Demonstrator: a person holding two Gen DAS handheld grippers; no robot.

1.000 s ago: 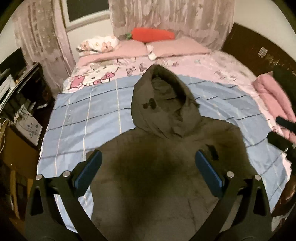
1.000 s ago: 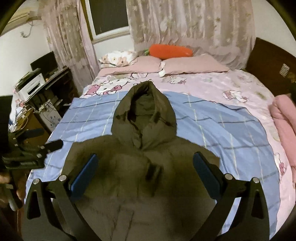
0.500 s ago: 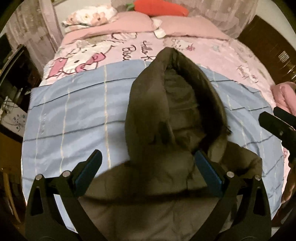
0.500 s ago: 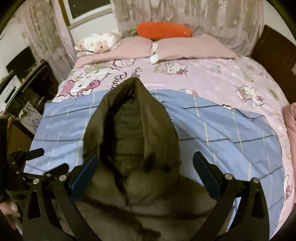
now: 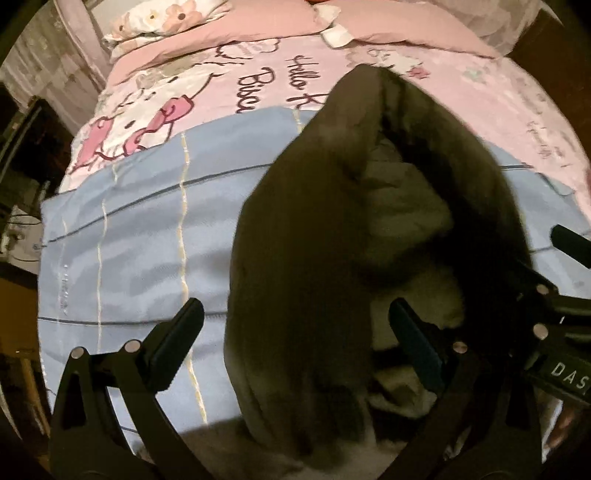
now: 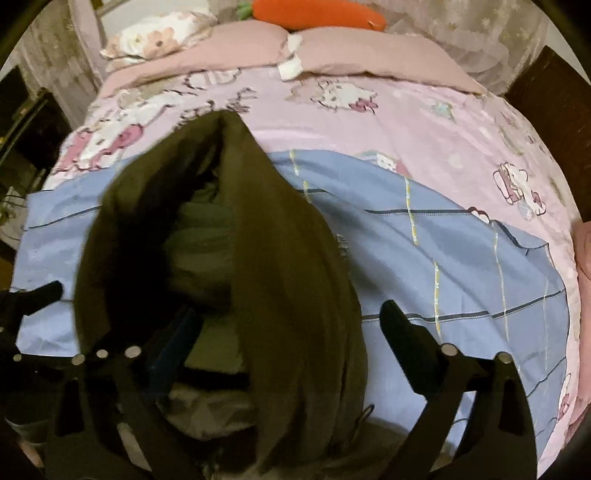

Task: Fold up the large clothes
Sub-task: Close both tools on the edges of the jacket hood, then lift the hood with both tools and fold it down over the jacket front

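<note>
Hooded jacket [image 5: 314, 258], dark olive, lies spread on the blue checked sheet [image 5: 140, 251], hood end pointing up the bed toward the pillows [image 6: 258, 48]. Both grippers are down close over the hood now. Left gripper [image 5: 295, 343] has its jaws spread wide, straddling the left wall of the hood: one finger sits out over the blue sheet, the other reaches into the hood's opening, over the paler lining. The pads stand apart from the cloth on both sides, so nothing is gripped. Right gripper [image 6: 284, 339] mirrors it on the other side, straddling the right wall of the hood, left finger dipping into the dark opening, right finger out over the sheet. Its jaws have just been closing a touch, with the hood's edge between them, yet they stand wide and no pad presses the fabric. At the right edge of the left wrist view the right gripper's black frame shows close by. Beyond the sheet lies the pink cartoon-print bedspread [image 6: 406, 122], and an orange carrot-shaped plush [image 6: 314, 13] rests on top of the pillows.
</note>
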